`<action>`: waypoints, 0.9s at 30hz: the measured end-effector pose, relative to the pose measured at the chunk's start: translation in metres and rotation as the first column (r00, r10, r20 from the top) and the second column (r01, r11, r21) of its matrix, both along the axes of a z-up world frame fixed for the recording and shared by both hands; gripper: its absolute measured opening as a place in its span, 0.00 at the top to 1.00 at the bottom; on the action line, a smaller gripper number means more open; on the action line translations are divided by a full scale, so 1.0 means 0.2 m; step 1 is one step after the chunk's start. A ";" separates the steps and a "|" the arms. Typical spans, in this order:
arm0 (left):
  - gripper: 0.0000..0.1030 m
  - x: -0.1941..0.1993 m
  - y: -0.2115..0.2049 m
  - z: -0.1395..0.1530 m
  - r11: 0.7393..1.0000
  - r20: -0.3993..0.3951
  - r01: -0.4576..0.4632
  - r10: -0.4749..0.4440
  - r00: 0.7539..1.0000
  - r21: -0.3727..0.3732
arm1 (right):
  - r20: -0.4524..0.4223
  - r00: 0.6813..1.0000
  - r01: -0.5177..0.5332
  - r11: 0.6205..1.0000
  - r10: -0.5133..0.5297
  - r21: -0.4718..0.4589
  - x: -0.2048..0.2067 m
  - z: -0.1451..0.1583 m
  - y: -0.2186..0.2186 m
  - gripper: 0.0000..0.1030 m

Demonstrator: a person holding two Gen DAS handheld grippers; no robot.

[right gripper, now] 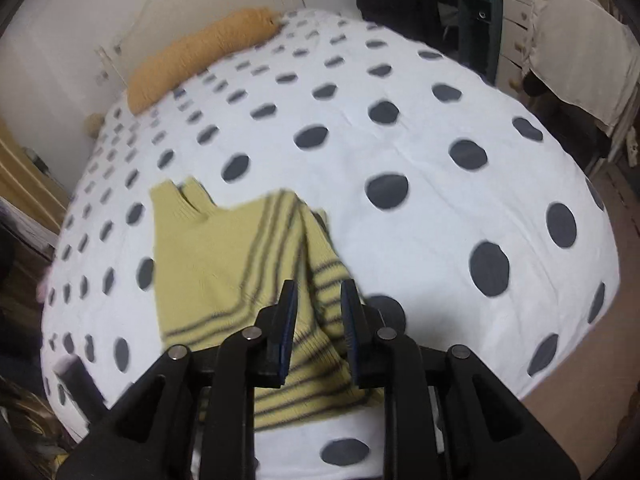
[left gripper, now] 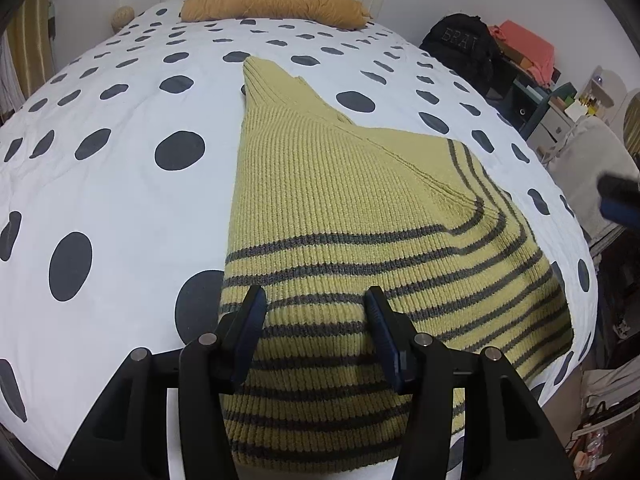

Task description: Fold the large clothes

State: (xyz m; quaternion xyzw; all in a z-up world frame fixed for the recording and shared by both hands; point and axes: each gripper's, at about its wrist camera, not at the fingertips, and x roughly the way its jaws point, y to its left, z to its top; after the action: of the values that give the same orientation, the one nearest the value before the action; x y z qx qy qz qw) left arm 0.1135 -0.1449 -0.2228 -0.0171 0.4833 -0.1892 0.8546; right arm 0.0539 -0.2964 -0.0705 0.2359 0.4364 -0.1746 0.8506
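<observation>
Yellow striped sweater (left gripper: 320, 208) lies partly folded on the bed (left gripper: 120, 184), white cover with dark dots; mustard pillow (left gripper: 272, 4) at the headboard. Left gripper (left gripper: 316, 312) jaws half open over the hem, gripping nothing. Right gripper (right gripper: 318, 300) jaws narrowly parted, empty, above the sweater.

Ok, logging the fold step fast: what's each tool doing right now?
Left tool: open, over the sweater, gripping nothing.
Right tool: open, above the sweater, gripping nothing.

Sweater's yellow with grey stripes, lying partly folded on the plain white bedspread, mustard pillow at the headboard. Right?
Not quite. The bedspread is white with dark grey polka dots, not plain, as the left wrist view shows. The sweater and pillow are as you describe.
</observation>
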 end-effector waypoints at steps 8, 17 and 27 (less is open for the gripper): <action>0.48 -0.02 0.03 0.02 1.000 -0.001 0.008 -0.008 1.000 -0.017 | -0.038 0.976 -0.176 0.876 0.216 0.449 0.38 -0.45 0.02 0.84; 0.48 -0.10 0.17 0.08 0.997 -0.044 -0.042 0.039 0.998 -0.066 | -0.099 0.992 -0.034 0.926 0.077 0.376 0.27 -0.57 -0.13 1.00; 0.49 0.12 0.41 0.05 0.982 -0.079 -0.172 0.166 0.983 -0.081 | -0.019 0.966 -0.245 0.933 0.259 0.265 0.44 -0.37 0.14 1.00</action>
State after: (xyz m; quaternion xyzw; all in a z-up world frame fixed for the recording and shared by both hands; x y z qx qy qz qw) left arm 0.1368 -0.0624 -0.2119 -0.1024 0.5019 -0.1362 0.8480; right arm 0.1414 -0.2687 -0.1451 0.2828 0.5050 -0.0115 0.8154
